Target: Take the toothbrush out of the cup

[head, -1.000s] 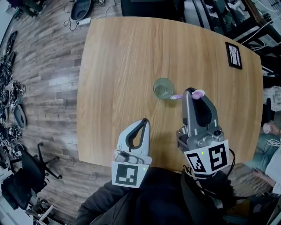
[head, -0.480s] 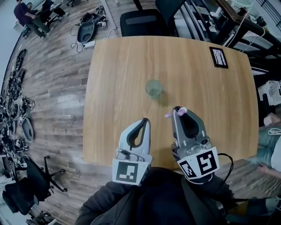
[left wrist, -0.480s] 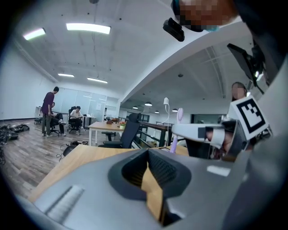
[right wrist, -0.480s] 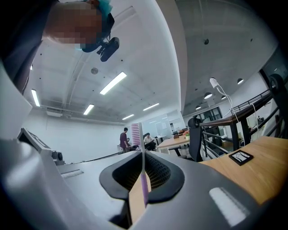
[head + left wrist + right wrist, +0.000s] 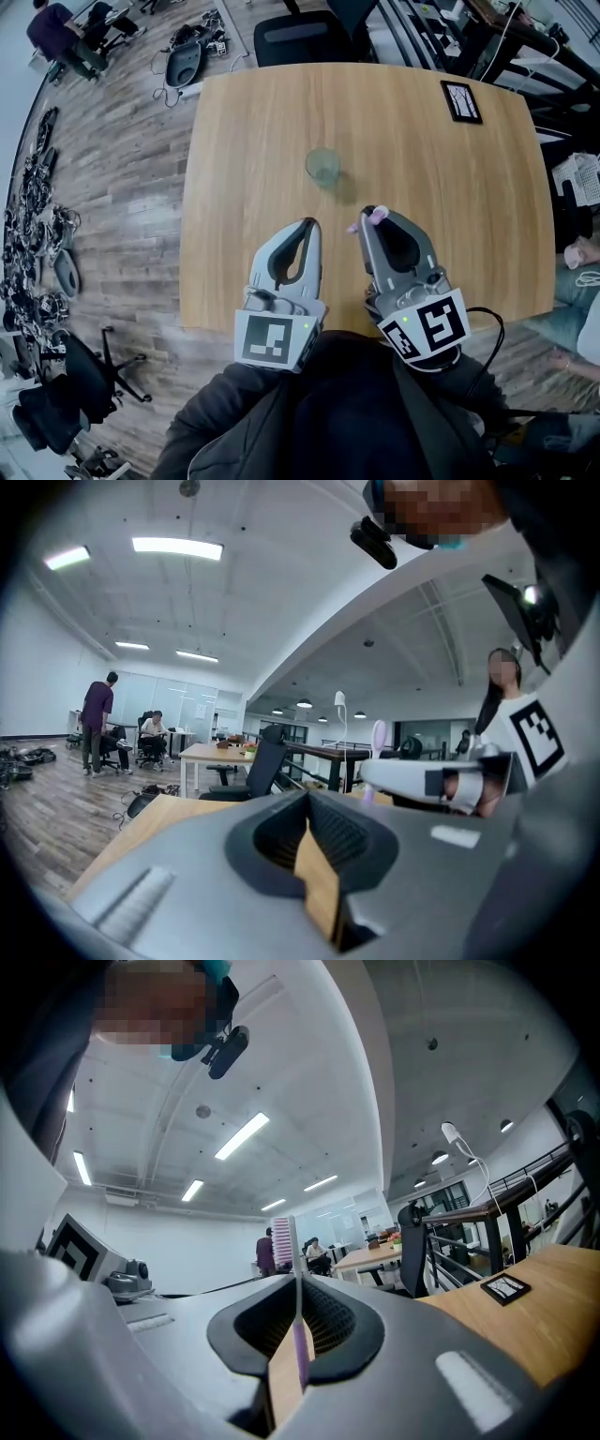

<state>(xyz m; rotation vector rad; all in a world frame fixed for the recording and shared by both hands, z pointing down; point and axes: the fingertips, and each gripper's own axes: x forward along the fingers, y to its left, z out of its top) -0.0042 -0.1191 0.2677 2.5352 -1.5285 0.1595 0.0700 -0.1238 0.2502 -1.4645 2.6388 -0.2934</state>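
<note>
A clear glass cup (image 5: 323, 167) stands alone on the wooden table (image 5: 450, 178). My right gripper (image 5: 368, 218) is shut on a pink toothbrush (image 5: 374, 217), held well clear of the cup and nearer to me. In the right gripper view the toothbrush (image 5: 296, 1297) stands upright between the closed jaws of the right gripper (image 5: 298, 1354), bristles on top. My left gripper (image 5: 309, 228) hangs beside the right one, shut with nothing in it. In the left gripper view the jaws of the left gripper (image 5: 314, 855) are pressed together, and the right gripper (image 5: 441, 780) with the toothbrush head (image 5: 379, 738) shows beyond.
A small black framed picture (image 5: 461, 100) lies at the table's far right corner. A black office chair (image 5: 300, 37) stands behind the table's far edge. Cables and gear lie on the wooden floor (image 5: 103, 169) at left. People stand and sit in the far office space.
Both grippers have drawn back from the cup toward me. The right one has carried the toothbrush from beside the cup's rim to well short of it, and the left has lifted.
</note>
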